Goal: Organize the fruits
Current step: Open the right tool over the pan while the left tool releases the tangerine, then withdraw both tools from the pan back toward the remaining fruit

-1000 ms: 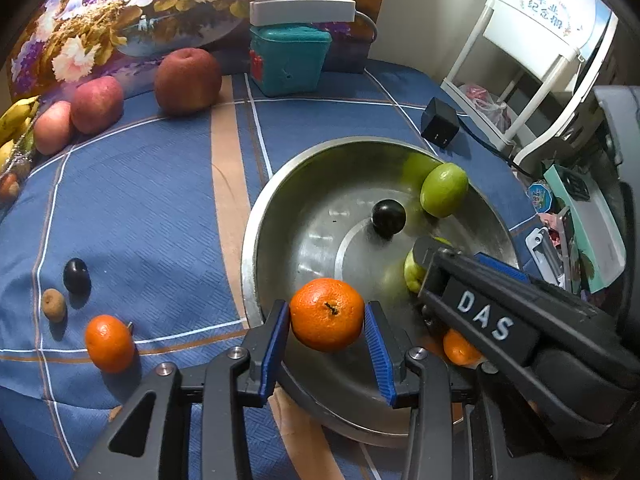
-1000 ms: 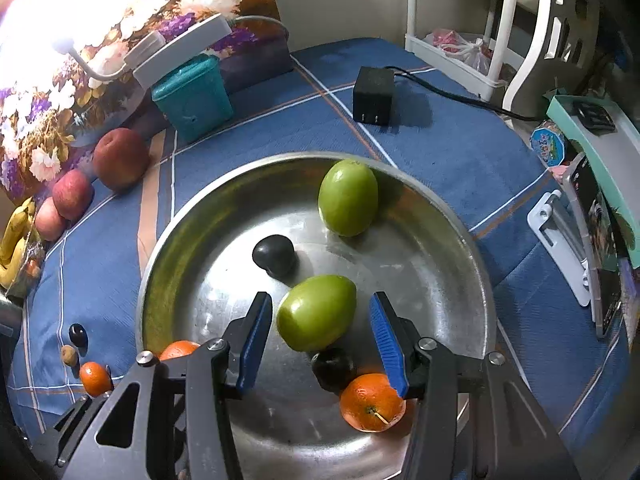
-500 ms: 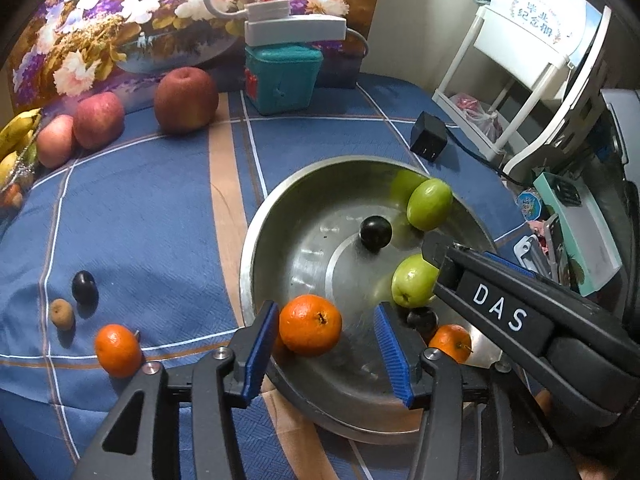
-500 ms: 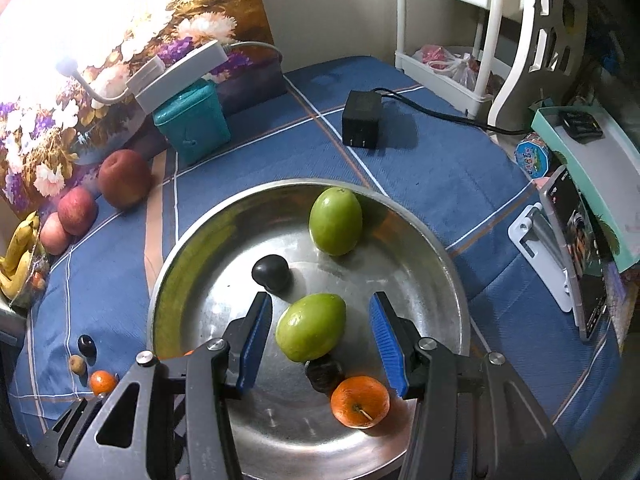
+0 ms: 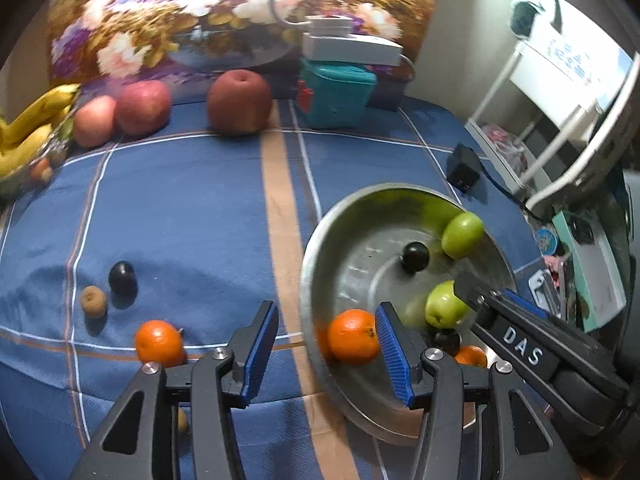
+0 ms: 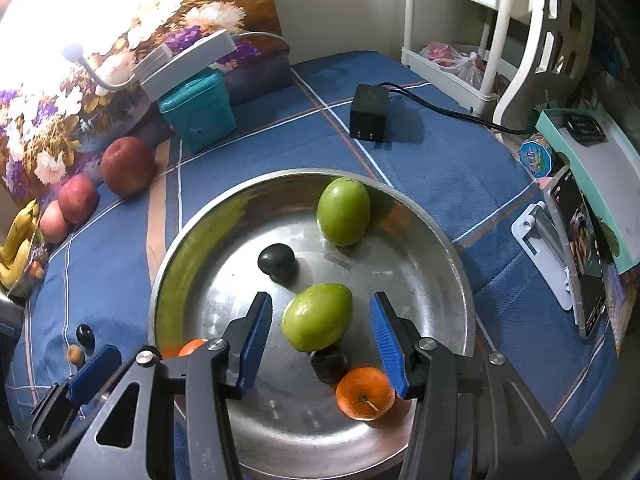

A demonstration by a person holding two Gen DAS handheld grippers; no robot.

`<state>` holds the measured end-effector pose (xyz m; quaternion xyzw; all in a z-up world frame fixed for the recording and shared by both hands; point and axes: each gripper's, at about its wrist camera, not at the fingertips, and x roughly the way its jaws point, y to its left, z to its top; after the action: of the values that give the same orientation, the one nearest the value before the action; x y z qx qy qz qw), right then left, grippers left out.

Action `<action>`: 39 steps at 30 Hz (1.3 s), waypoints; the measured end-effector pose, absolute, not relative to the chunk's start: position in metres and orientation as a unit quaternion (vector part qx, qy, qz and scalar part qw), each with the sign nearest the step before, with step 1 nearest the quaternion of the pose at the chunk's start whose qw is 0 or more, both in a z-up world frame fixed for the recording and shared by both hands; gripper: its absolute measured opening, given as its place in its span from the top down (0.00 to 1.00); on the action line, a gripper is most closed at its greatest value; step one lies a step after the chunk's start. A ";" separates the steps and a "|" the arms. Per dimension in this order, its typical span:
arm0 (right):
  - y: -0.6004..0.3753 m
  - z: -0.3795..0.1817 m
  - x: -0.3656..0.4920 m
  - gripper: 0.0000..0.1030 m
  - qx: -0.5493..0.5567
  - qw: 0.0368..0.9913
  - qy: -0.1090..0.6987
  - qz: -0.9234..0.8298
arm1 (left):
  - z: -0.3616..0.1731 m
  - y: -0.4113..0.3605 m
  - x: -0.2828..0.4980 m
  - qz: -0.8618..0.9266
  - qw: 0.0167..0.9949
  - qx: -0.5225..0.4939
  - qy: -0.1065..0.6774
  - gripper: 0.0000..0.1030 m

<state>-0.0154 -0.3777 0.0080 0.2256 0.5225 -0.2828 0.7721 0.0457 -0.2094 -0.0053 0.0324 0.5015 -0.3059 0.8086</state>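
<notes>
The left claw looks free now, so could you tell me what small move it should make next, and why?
Probably swing the left claw left toward the orange on the cloth. It is open and empty, one orange already sits inside the bowl, and this one lies nearest outside it.

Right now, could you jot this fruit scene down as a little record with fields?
Setting: blue checked tablecloth
Container: metal bowl
In bowl: two green fruits, two dark plums, two oranges
On the cloth: orange, dark plum, small brown fruit, three apples, bananas
Left hand-held gripper: open, holding nothing
Right hand-held gripper: open, over the bowl
</notes>
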 end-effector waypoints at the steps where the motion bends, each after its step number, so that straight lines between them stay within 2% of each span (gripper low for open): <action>1: -0.376 0.008 -0.015 0.49 0.225 0.772 0.524 -0.281 | -0.005 -0.207 0.048 -0.300 0.810 0.029 0.502 0.47; 23: -0.358 0.005 -0.008 0.50 0.217 0.770 0.545 -0.251 | -0.014 -0.165 0.070 -0.205 0.828 0.005 0.521 0.47; 25: -0.358 0.004 -0.008 0.50 0.217 0.769 0.546 -0.251 | -0.014 -0.164 0.069 -0.203 0.828 0.006 0.522 0.44; 26: -0.358 0.003 -0.008 0.48 0.217 0.768 0.548 -0.251 | -0.015 -0.164 0.070 -0.201 0.828 0.007 0.523 0.40; 28: -0.358 0.001 -0.007 0.42 0.217 0.765 0.552 -0.252 | -0.016 -0.164 0.070 -0.198 0.828 0.009 0.525 0.38; 32: -0.358 -0.003 -0.007 0.35 0.215 0.759 0.560 -0.252 | -0.018 -0.165 0.071 -0.188 0.829 0.021 0.526 0.33; 39: -0.355 -0.008 -0.005 0.31 0.210 0.754 0.569 -0.251 | -0.024 -0.164 0.072 -0.179 0.826 0.028 0.533 0.27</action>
<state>-0.0049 -0.3554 -0.0082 0.2099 0.5690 -0.2510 0.7544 0.0725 -0.1641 -0.0244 0.0284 0.5332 -0.1787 0.8264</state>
